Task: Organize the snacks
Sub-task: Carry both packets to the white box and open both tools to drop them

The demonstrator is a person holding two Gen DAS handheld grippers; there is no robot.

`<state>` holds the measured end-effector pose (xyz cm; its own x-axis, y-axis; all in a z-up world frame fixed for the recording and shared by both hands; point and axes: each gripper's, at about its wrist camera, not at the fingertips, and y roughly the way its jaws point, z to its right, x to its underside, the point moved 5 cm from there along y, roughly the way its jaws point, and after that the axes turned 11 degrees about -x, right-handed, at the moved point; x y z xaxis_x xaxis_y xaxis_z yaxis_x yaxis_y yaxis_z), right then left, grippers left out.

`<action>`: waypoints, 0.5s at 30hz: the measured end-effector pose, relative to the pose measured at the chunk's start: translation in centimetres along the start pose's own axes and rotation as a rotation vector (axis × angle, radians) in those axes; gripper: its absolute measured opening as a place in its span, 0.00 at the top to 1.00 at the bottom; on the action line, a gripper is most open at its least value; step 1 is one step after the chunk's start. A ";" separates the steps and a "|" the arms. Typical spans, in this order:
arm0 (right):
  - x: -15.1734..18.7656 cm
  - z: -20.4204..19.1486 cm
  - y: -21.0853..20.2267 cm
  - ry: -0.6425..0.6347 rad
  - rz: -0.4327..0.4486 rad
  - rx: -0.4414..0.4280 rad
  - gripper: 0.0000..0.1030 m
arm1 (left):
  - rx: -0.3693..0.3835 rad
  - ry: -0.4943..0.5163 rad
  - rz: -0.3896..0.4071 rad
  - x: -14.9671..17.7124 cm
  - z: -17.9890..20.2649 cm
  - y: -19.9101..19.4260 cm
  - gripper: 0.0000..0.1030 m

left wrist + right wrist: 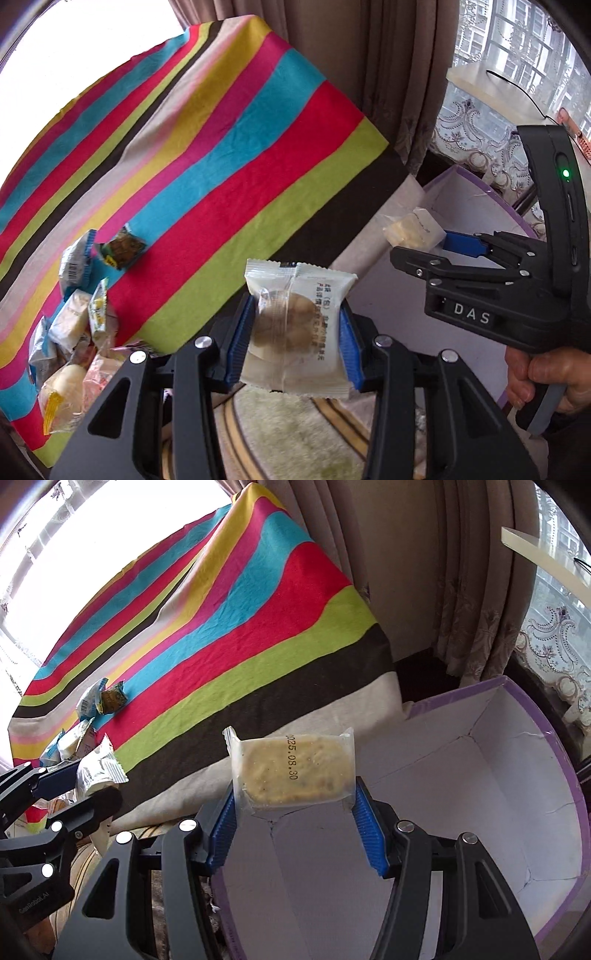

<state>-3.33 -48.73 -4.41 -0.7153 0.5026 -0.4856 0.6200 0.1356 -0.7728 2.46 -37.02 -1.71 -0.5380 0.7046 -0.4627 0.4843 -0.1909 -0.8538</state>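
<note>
My left tongs (297, 326) pinch a white pastry packet (295, 325); my right tongs (293, 805) pinch a clear biscuit packet (291, 766) over the purple-rimmed box (517, 775)

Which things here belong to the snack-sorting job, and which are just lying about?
Job:
- left claw gripping white-wrapped round pastry
- right claw gripping clear-wrapped yellow biscuit
- purple-rimmed white cardboard box
- loose wrapped snacks on the striped cloth

Lying about:
- brown curtain
- lace curtain
- striped rug
</note>
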 end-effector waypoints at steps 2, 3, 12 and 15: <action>0.1 0.8 -0.3 0.009 0.008 0.009 0.44 | 0.019 0.011 -0.015 -0.1 1.2 0.5 0.58; 0.1 1.1 -0.4 0.010 0.011 0.011 0.44 | 0.027 0.016 -0.021 -0.1 1.7 0.6 0.58; 0.5 4.0 -1.0 0.063 0.025 0.033 0.44 | 0.052 0.051 -0.053 -0.7 4.4 2.0 0.57; 0.5 4.3 -0.9 0.073 0.026 0.039 0.43 | 0.058 0.052 -0.054 -1.1 4.8 2.1 0.54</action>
<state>-5.64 -52.28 -5.70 -0.6728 0.5663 -0.4762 0.6242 0.0888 -0.7762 0.76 -41.52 -4.16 -0.5246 0.7493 -0.4042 0.4143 -0.1901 -0.8901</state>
